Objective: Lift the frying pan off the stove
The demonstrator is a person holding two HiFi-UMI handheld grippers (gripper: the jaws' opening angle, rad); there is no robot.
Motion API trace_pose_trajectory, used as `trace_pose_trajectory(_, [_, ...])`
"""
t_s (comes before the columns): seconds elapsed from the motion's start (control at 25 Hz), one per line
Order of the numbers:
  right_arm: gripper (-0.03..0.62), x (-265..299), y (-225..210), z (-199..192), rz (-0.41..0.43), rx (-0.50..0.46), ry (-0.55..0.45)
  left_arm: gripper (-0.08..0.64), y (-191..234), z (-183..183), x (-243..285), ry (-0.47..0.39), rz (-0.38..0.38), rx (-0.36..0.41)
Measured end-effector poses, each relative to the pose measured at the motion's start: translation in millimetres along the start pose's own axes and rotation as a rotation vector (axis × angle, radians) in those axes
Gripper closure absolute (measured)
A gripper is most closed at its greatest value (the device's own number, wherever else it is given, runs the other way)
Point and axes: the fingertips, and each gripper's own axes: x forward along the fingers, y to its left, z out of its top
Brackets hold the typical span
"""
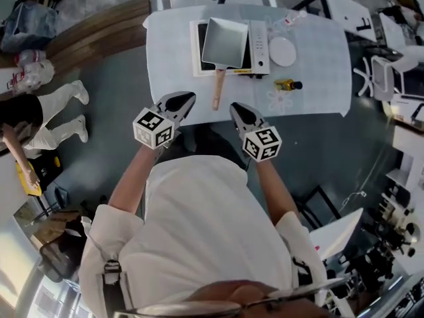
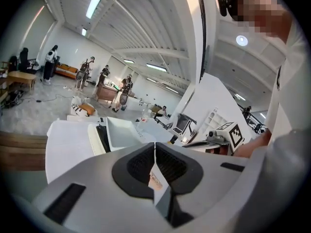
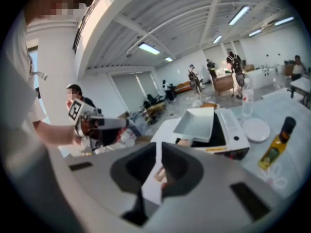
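A square grey frying pan (image 1: 225, 40) sits on a white tabletop stove (image 1: 260, 45) at the far side of the white table (image 1: 318, 78). Its wooden handle (image 1: 218, 89) points toward me. Both grippers hover above the table's near edge, short of the handle. My left gripper (image 1: 186, 99) is to the handle's left and my right gripper (image 1: 237, 108) to its right. Each is shut with nothing in it. The pan (image 2: 119, 131) and stove (image 2: 95, 139) lie ahead of the left gripper (image 2: 155, 147). Beyond the right gripper (image 3: 159, 148), the pan (image 3: 198, 121) rests on the stove (image 3: 235, 130).
A white plate (image 1: 283, 51) lies right of the stove and a yellow oil bottle (image 1: 287, 84) stands in front of it. A white chair (image 1: 380, 73) is at the table's right. A person (image 1: 41, 111) crouches on the floor at the left.
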Motion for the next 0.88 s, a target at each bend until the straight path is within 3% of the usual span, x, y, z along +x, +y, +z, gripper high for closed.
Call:
trace_pose_trajectory(0.28, [0.545, 36.8, -33.4, -20.2, 0.067, 0.097, 0.082, 0.471, 29.4, -27.8, 50.7, 0.075, -0.02, -0.216])
trace_pose_trajectory(0.52, [0.439, 63.8, -47.6, -34.9, 0.124, 0.149, 0.144, 0.455, 53.6, -49.8, 80.1, 0.142, -0.013, -0.31])
trace_pose_trajectory(0.88, [0.357, 91.4, -47.9, -64.1, 0.249, 0.287, 0.244, 0.322, 65.8, -90.5, 117.1, 0.29, -0.067, -0.48])
